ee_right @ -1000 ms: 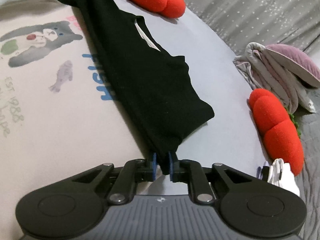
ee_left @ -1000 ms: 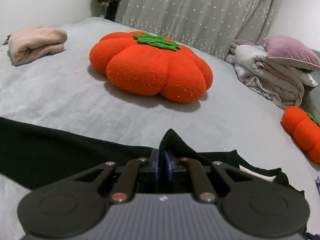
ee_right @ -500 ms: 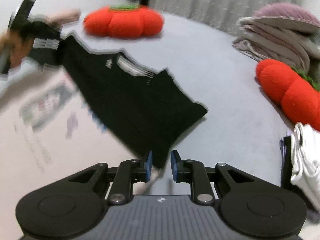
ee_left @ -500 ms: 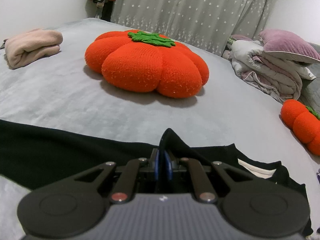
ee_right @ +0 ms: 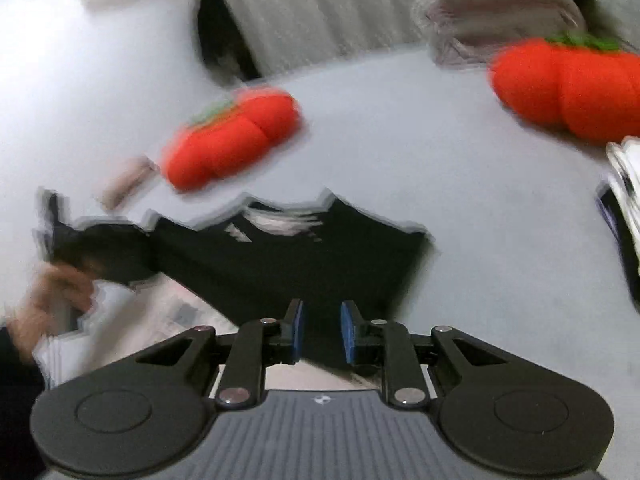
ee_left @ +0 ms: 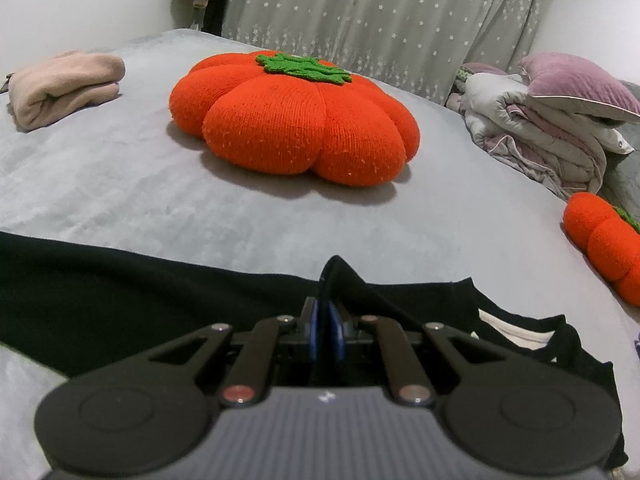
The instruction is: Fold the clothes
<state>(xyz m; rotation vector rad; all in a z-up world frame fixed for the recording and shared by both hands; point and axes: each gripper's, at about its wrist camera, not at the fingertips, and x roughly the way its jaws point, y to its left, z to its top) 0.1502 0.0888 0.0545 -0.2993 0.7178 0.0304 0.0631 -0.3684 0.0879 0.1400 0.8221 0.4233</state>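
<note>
Grey bedspread [ee_left: 120, 184], curtain behind. Left gripper [ee_left: 325, 334]: jaws pinched tight on a raised fold of the black T-shirt [ee_left: 120, 300], unmoved since a second ago. Right gripper [ee_right: 322, 334]: jaws have just been opening, pads apart, nothing pressed between; its sleeve end is dropped, gripper lifted away. Shirt lies flat near the pumpkin cushion [ee_left: 294, 116]. Judgement: one fold laid; left release pending.
</note>
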